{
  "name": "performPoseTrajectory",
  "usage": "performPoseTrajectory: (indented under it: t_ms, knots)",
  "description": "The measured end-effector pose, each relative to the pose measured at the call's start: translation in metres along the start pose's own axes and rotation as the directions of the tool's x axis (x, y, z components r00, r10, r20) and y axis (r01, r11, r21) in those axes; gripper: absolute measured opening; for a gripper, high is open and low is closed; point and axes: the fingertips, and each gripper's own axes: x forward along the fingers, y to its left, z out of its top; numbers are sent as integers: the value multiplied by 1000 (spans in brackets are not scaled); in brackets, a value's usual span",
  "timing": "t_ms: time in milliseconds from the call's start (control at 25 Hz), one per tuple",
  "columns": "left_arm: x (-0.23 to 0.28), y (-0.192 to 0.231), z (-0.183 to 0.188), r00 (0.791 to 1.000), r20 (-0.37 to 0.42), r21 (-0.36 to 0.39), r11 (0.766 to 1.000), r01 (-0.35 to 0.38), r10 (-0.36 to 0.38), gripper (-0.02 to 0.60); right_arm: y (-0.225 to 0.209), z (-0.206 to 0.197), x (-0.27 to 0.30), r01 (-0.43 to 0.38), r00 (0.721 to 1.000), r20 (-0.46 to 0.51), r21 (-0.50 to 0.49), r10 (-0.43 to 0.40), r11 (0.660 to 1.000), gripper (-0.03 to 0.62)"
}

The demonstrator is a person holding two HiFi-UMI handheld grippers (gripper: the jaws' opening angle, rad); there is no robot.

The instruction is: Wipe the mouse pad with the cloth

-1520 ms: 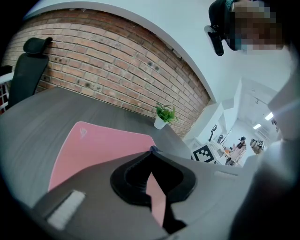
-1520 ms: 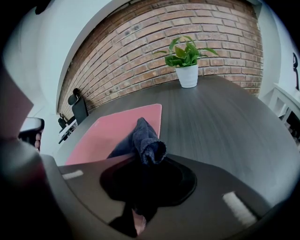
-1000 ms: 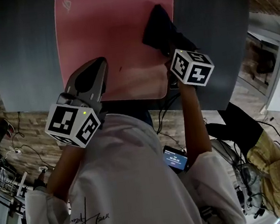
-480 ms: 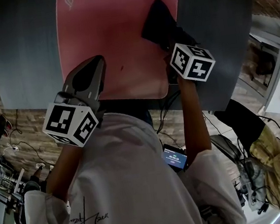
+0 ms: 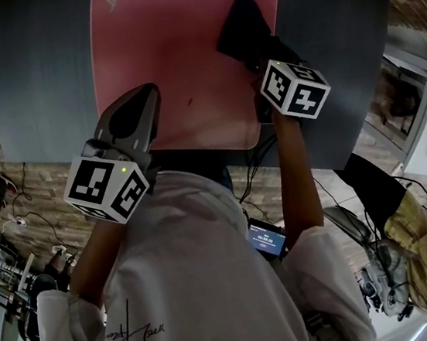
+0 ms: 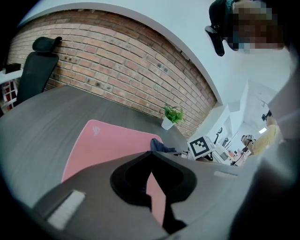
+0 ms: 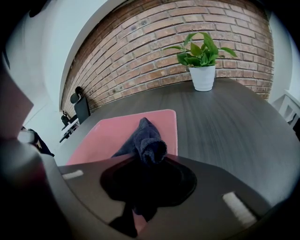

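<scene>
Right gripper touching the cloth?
Touching. In the right gripper view, the right gripper is shut on the dark cloth, which is bunched between its jaws.

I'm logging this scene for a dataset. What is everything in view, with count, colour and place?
mouse pad: one, pink, flat on the table.
cloth: one, dark blue, bunched on the pad's right side.
table: one, dark grey, under the pad.
potted plant: one, green in a white pot, at the table's far edge.
brick wall: one, red-brown, behind the table.
office chair: one, black, beyond the table's left end.
small screen: one, lit blue, below the table's near edge.
second person: one, yellow trousers, head view's lower right.
left gripper: one, grey, jaws together, empty, over the pad's near left corner.
right gripper: one, grey, jaws shut on the cloth.
</scene>
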Motion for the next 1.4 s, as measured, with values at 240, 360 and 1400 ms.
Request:
performPoseTrajectory:
  t_ms: [240, 360, 1400]
  knots:
    - [-7, 9, -1, 1000, 5, -11, 1000, -13, 13, 12, 7, 5, 6, -5, 1000, 2, -11, 5, 1000, 75]
    - [-11, 14, 2, 1000, 15, -33, 999, -14, 14, 12, 13, 8, 9, -3, 1000, 6, -17, 3, 1000, 75]
    - [-22, 45, 7, 999, 20, -62, 998, -30, 31, 12, 39, 22, 33, -10, 1000, 3, -45, 10, 999, 74]
